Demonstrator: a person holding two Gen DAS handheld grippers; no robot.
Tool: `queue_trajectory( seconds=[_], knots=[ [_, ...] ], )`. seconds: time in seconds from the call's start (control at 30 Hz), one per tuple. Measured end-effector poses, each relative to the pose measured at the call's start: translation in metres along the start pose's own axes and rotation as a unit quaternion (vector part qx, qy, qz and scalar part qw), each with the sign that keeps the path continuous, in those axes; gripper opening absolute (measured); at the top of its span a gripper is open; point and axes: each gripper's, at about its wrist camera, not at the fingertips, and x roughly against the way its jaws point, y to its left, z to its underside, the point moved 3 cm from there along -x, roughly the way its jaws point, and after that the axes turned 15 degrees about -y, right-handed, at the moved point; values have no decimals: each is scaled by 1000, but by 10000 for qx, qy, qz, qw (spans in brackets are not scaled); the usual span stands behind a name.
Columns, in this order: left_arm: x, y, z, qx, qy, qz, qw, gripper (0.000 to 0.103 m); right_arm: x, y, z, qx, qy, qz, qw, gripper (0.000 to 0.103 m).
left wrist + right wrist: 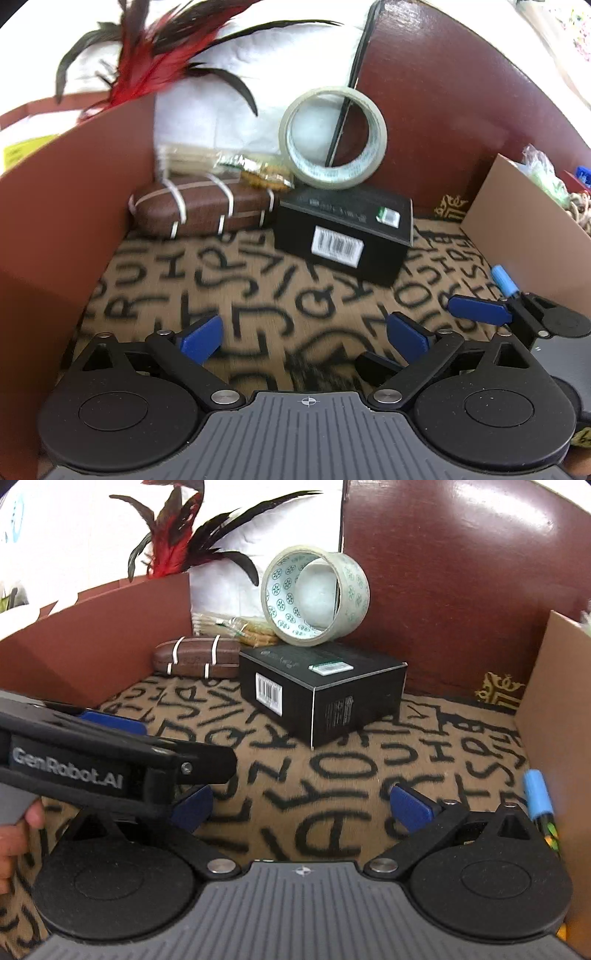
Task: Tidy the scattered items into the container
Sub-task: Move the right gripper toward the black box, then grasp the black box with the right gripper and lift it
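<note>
Both my left tool (303, 336) and right tool (301, 805) gape empty inside the box (110, 635). The marker (539, 794) lies by its right wall — light, slick; I'd pinch mid-barrel.

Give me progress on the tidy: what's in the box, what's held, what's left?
Done: black box, tape roll on top of it, brown case and a packet sit inside the container. In hand: nothing; left gripper and right gripper are open. Left: blue-capped marker by the right wall, placement unclear.
</note>
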Motion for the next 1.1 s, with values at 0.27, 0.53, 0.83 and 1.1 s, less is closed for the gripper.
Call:
queue_trajectory(
  seconds=[0.27,0.53,0.83,1.1],
  knots=[
    [-34,8,-17,-27,-62,298,9995,97,-23,-9,-9,161,-32,-89,9998,101],
    [-57,-2,-26,-141,-40,692,9975,97,-38,-7,-17,435,-113,-262,9986,100],
    [-76,-14,-28,-142,109,1139,9933,89,-48,-22,-26,484,-173,-301,9982,94],
    [-57,-24,-24,-210,122,862,9960,76,-33,-27,-25,428,-230,-126,9987,72]
  ],
)
